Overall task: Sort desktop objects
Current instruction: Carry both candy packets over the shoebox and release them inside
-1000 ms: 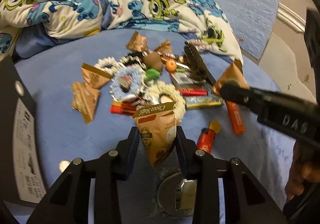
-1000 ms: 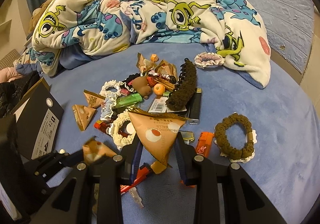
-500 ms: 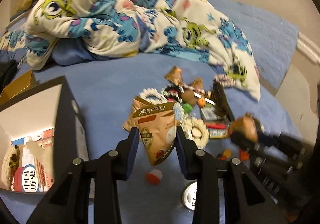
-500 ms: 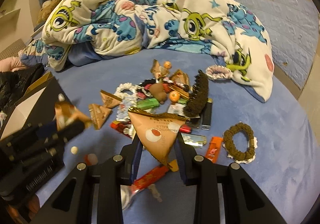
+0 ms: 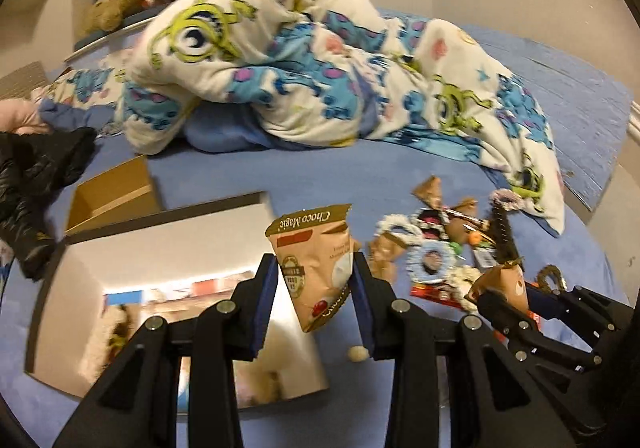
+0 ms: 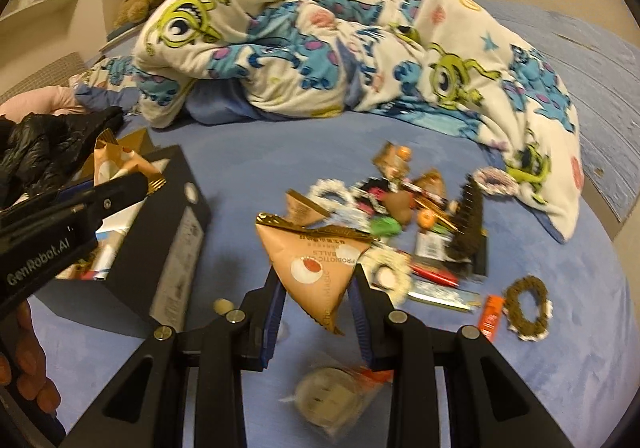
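Note:
My left gripper [image 5: 314, 298] is shut on a brown Choco Magic snack pouch [image 5: 314, 268] and holds it over the near right edge of an open black box [image 5: 160, 288]. From the right wrist view the left gripper [image 6: 120, 184] and its pouch [image 6: 116, 164] hang over the box [image 6: 172, 248]. My right gripper [image 6: 316, 296] is shut on another triangular brown snack pouch [image 6: 316, 260] above the blue bed; it also shows in the left wrist view [image 5: 504, 284]. A pile of snacks, hair ties and pens [image 6: 400, 224] lies ahead on the right.
A crumpled monster-print blanket [image 6: 340, 48] fills the back of the bed. A black jacket [image 6: 44, 148] and a cardboard box [image 5: 112, 196] lie left. A brown scrunchie [image 6: 528, 306], an orange lighter [image 6: 492, 312] and a wrapped round item [image 6: 332, 400] lie near my right gripper.
My left gripper has swung left with its pouch, from over the pile to over the black box. My right gripper has drifted left too, still holding its pouch.

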Available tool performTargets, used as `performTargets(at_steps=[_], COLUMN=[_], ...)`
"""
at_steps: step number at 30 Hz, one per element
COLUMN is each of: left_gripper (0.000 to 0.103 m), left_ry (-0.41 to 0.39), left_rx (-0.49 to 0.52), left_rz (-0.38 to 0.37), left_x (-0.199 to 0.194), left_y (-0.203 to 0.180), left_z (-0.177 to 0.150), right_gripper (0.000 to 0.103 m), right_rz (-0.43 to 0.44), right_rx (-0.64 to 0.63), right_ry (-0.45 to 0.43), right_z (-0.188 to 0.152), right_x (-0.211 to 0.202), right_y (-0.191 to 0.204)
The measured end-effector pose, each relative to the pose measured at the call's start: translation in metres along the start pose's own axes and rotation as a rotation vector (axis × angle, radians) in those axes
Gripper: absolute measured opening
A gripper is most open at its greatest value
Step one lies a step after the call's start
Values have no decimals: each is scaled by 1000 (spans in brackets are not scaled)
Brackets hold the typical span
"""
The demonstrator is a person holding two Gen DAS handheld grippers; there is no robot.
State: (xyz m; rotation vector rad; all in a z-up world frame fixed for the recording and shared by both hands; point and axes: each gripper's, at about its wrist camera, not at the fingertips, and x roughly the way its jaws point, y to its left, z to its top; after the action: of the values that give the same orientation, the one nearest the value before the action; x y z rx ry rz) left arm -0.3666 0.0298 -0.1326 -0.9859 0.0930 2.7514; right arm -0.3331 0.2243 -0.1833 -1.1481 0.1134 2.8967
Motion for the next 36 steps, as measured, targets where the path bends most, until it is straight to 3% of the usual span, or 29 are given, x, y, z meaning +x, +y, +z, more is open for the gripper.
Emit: performTargets(at_steps=[7, 13, 21, 27, 36], left_gripper=[38, 38, 37, 37, 37], left_ry=[-3, -13, -11, -14, 24], left_rx=[6, -21, -63, -149, -150], left_rz=[156, 224, 261, 256, 259], left_x=[-18, -36, -45, -48, -32], left_y=[54, 99, 142, 175, 180], left_z=[-5, -14, -24, -32, -40], right_gripper=[32, 32, 32, 32, 32], right_rz=[77, 149, 200, 214, 248], right_rx=[-45, -99, -152, -175, -190], right_ry=[-18, -24, -21, -18, 13], right_z=[18, 25, 21, 22, 14], right_x=[-2, 1, 4, 9, 21], right_y=[49, 101, 153, 178, 204])
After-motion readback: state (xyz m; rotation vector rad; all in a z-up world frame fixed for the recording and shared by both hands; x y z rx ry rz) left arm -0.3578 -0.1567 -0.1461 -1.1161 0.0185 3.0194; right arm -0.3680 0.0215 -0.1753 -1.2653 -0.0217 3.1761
